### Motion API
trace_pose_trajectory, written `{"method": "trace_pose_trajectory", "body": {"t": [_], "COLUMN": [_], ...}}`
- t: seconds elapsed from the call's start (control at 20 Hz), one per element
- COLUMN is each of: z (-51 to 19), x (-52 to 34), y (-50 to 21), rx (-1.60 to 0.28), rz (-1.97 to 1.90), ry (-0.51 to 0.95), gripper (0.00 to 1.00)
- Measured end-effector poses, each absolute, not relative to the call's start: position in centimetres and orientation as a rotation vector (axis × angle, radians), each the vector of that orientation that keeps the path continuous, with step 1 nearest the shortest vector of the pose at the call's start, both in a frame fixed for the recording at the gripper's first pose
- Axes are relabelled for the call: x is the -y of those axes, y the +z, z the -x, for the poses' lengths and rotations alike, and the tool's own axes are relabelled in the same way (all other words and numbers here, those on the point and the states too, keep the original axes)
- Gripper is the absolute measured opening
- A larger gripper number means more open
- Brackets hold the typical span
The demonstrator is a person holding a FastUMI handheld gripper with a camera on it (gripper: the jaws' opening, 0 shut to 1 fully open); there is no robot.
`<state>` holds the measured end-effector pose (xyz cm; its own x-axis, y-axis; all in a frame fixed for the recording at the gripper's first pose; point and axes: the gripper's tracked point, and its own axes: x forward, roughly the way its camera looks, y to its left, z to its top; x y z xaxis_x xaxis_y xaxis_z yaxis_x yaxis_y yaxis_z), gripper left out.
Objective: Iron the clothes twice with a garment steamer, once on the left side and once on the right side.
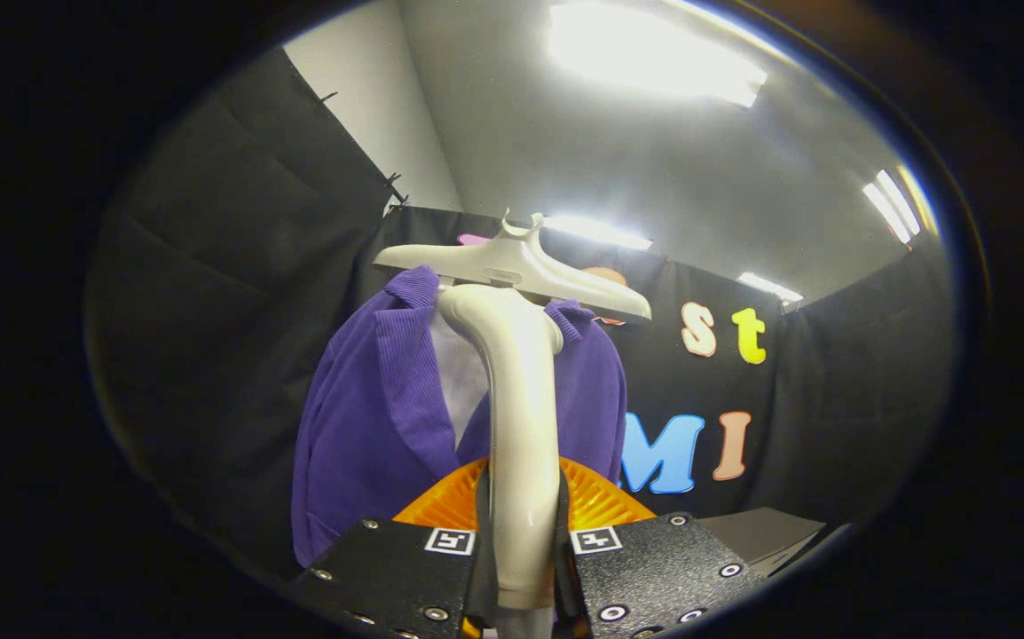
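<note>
Steamer (519,417) sits squeezed between both fingers of the gripper (523,568), held tight by its handle so it won't slip. Its head points up at the purple jacket (370,417) on the hanger (512,266) just beyond, ready to steam.

This is a small booth made for trying things out, not a real home. Black cloth walls (237,266) hang all around it. Above them are a plain white wall (379,115) and long bright ceiling lights (654,53), like in a work room.
</note>
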<state>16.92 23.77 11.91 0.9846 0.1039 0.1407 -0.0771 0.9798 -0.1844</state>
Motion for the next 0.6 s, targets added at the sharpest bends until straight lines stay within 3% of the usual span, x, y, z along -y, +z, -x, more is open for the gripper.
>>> {"method": "trace_pose_trajectory", "body": {"t": [0.6], "z": [-16.7], "x": [-20.5], "y": [-0.2], "rx": [-0.076], "rz": [0.256], "ry": [0.084], "gripper": [0.25]}}
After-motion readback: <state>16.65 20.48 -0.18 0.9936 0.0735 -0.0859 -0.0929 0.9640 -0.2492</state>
